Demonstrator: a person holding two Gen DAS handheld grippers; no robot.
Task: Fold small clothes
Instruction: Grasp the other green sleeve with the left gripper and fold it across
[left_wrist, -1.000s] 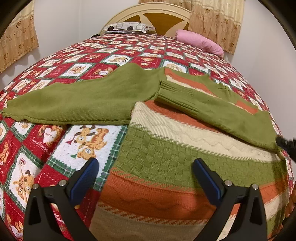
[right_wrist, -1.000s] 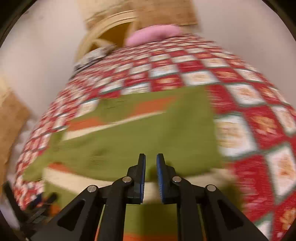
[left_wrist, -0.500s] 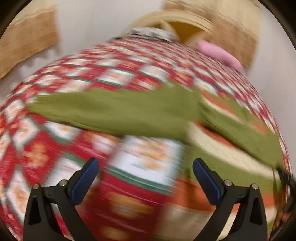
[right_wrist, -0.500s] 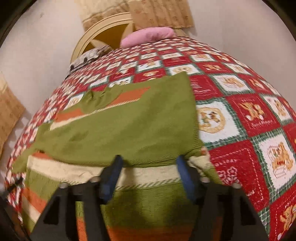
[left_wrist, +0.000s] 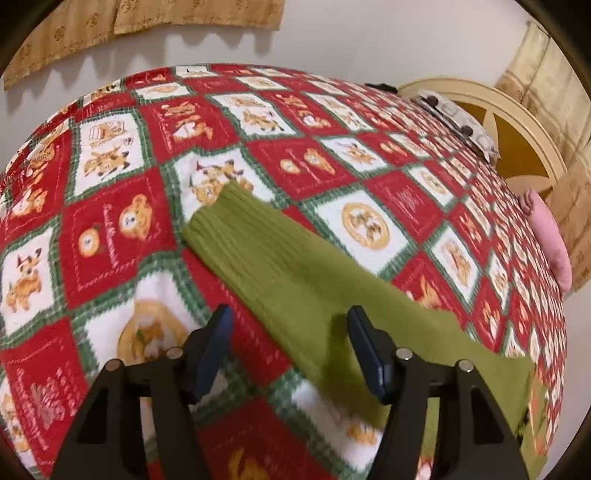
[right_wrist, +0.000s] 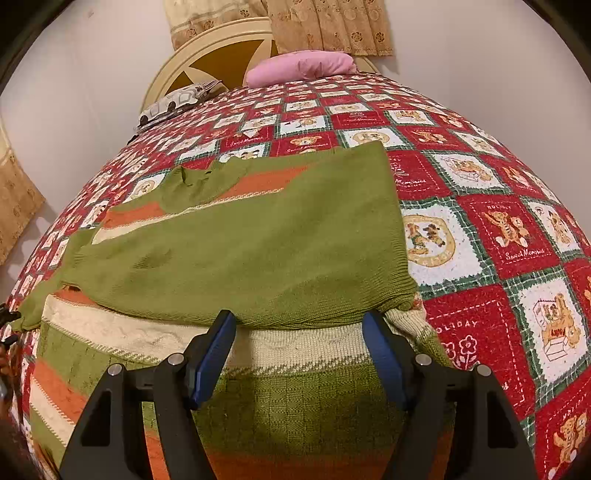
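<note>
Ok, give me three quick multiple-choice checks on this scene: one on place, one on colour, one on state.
1. Where does the right sleeve lie?
A. folded across the sweater
B. off the bed
C. on the pillow

2. What colour is the left sleeve?
A. orange
B. green
C. pink

3. How are the right gripper jaws?
A. shut on a sleeve
B. open, holding nothing
C. shut, empty

A: it crosses the striped body. B: plain green knit on the quilt. B: the pads stand apart, having just opened, no cloth pinched.

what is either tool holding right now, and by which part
Nothing. Left tool stands open over the sleeve; right tool stands open above the sweater.
</note>
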